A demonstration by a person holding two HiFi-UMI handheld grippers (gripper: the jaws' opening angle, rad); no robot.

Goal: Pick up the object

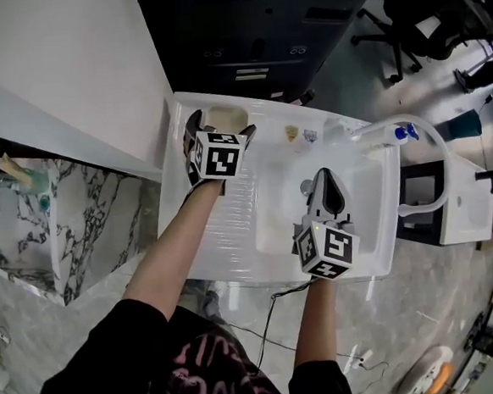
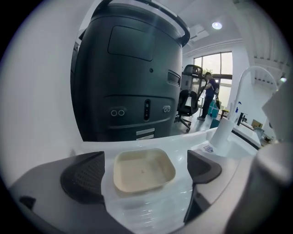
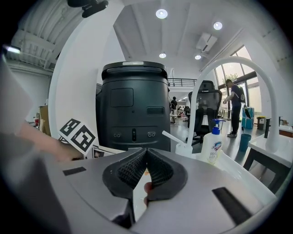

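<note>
A shallow cream square dish point(image 1: 223, 117) point(image 2: 143, 170) lies on the white drainboard point(image 1: 230, 229) at its far left corner. My left gripper point(image 1: 221, 128) point(image 2: 144, 177) hangs just above it, open wide, one finger on each side of the dish and neither pad touching it. My right gripper point(image 1: 323, 177) point(image 3: 146, 167) is over the sink basin point(image 1: 365, 195), its ribbed pads pressed together. A small reddish-brown patch shows just below the pads; I cannot tell what it is.
A curved white tap point(image 1: 424, 135) point(image 3: 229, 64) and a pump soap bottle point(image 1: 404, 132) point(image 3: 214, 147) stand at the sink's right. A large dark machine point(image 1: 250, 30) point(image 2: 128, 68) rises behind the unit. A marble counter point(image 1: 53, 224) is at left, an office chair point(image 1: 415, 13) at far right.
</note>
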